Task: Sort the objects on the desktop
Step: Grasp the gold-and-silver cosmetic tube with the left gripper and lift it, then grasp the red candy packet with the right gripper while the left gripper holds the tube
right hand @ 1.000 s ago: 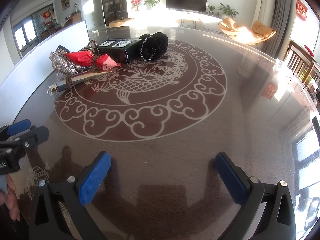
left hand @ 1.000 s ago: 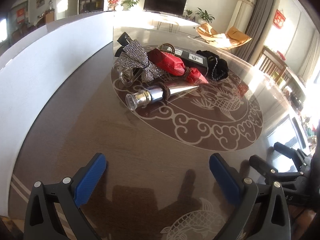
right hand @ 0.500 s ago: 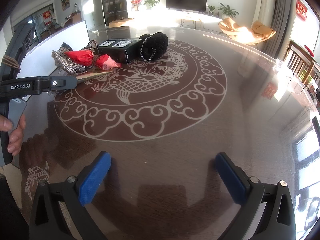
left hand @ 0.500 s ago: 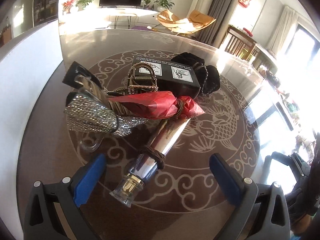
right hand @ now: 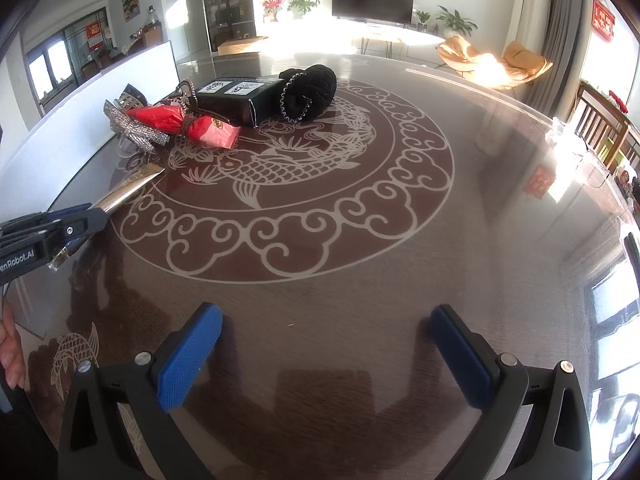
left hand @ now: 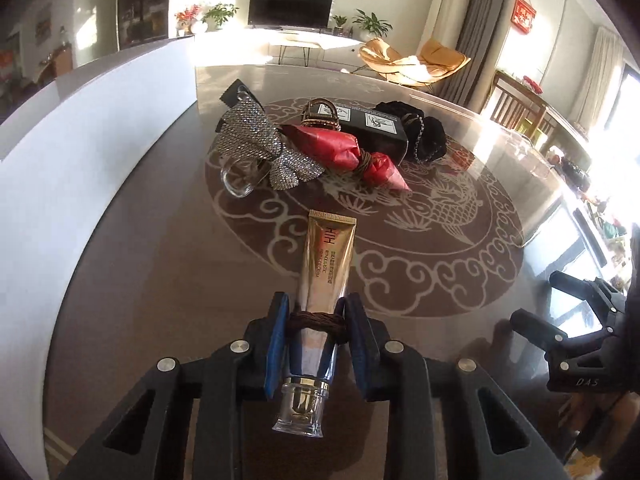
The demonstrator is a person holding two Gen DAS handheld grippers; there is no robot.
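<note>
Left tongs (left hand: 314, 344) clamp the tube (left hand: 324, 280) near its cap — slick, tapered, it may slip forward; right tongs (right hand: 324, 356) gape wide, holding nothing.

Tube (left hand: 326, 268) looked glossy metallic gold-silver, clear plastic cap; table (right hand: 360, 280) glossy, reflective; bow (left hand: 256, 144) glittery, rough; pouch (right hand: 310, 86) matt black cloth.

Left wrist view, as I see it: my left gripper (left hand: 314, 312), blue pads clamped on a gold cream tube (left hand: 325, 264), brown hair tie (left hand: 316, 319) wrapped round it, clear cap toward the camera. Upper centre, on the patterned table (left hand: 420, 248): rhinestone bow (left hand: 260, 144), red wrapped packet (left hand: 344, 148), black box (left hand: 372, 130), black scrunchie (left hand: 428, 136). Right edge: my other gripper (left hand: 568, 320). White board (left hand: 80, 128) at left.
</note>
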